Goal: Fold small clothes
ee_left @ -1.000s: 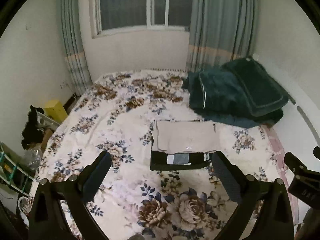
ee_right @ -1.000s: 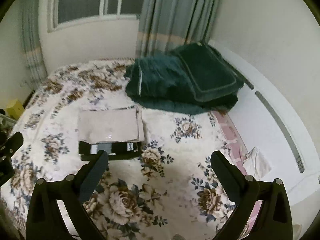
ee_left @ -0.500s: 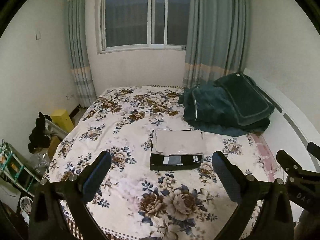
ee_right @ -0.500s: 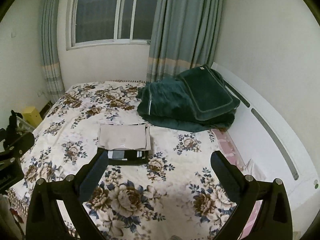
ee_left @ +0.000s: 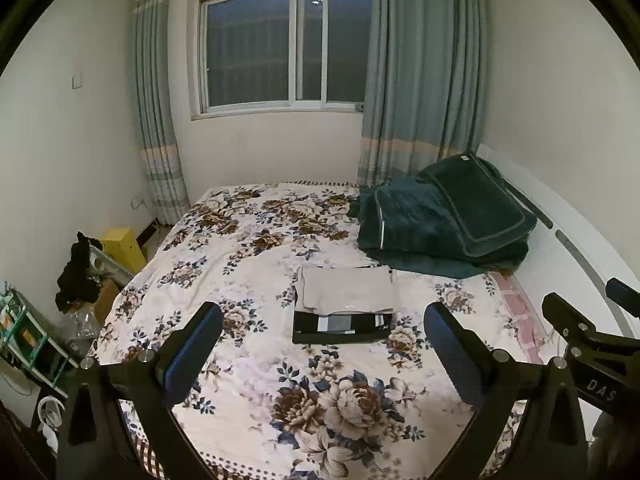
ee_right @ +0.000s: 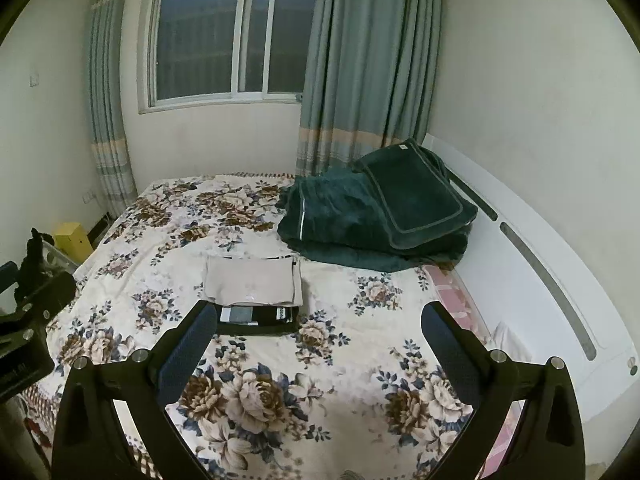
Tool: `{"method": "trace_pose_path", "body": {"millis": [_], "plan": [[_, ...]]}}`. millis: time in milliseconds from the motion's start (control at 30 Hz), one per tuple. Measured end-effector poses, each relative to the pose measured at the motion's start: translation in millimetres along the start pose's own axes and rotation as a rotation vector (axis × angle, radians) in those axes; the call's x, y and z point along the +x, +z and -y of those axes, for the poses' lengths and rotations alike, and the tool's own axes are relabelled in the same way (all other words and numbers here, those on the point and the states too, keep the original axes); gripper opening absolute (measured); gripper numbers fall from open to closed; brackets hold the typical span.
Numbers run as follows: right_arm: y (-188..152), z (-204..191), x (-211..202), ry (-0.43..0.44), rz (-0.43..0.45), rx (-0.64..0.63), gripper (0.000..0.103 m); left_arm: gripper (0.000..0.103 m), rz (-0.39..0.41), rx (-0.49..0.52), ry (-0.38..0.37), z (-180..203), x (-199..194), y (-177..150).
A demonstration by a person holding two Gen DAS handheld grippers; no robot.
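A folded beige garment (ee_left: 347, 290) lies on top of a folded black garment (ee_left: 342, 326) with a grey and white patch, in the middle of the floral bed (ee_left: 248, 264). The same stack shows in the right wrist view, beige (ee_right: 253, 282) over black (ee_right: 260, 320). My left gripper (ee_left: 322, 332) is open and empty, held well back from the stack above the near end of the bed. My right gripper (ee_right: 318, 332) is open and empty too, off to the right of the stack. Neither touches the clothes.
A dark green folded blanket and pillow (ee_left: 444, 220) lie at the back right of the bed. A white headboard (ee_right: 532, 264) runs along the right. A yellow box (ee_left: 124, 248), dark clothing and shelves stand on the floor at left. A window and curtains are behind.
Both grippers have pulled back and up from the bed, so the stack looks smaller and the window and walls have come into view. Both stay open and empty.
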State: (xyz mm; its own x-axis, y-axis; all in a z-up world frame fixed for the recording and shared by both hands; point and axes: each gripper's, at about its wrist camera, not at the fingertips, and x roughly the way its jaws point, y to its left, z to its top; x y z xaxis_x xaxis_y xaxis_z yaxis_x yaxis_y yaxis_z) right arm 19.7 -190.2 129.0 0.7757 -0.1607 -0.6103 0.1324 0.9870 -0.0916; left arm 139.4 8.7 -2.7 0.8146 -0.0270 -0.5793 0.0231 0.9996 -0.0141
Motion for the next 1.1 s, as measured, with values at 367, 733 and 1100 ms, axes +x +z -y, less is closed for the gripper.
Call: {"method": "trace_pose_path", "body": {"millis": [367, 733, 1100], "plan": [[0, 2, 1, 0.043, 0.004, -0.003, 0.103, 0.103, 0.013, -0.009, 0.028, 1, -3, 2], [-1, 3, 0, 0.054, 0.01, -0.002, 0.103, 0.103, 0.018, -0.008, 0.027, 4, -8, 1], [-2, 3, -3, 0.055, 0.008, 0.0, 0.103, 0.103, 0.023, -0.008, 0.035, 5, -11, 1]]}}
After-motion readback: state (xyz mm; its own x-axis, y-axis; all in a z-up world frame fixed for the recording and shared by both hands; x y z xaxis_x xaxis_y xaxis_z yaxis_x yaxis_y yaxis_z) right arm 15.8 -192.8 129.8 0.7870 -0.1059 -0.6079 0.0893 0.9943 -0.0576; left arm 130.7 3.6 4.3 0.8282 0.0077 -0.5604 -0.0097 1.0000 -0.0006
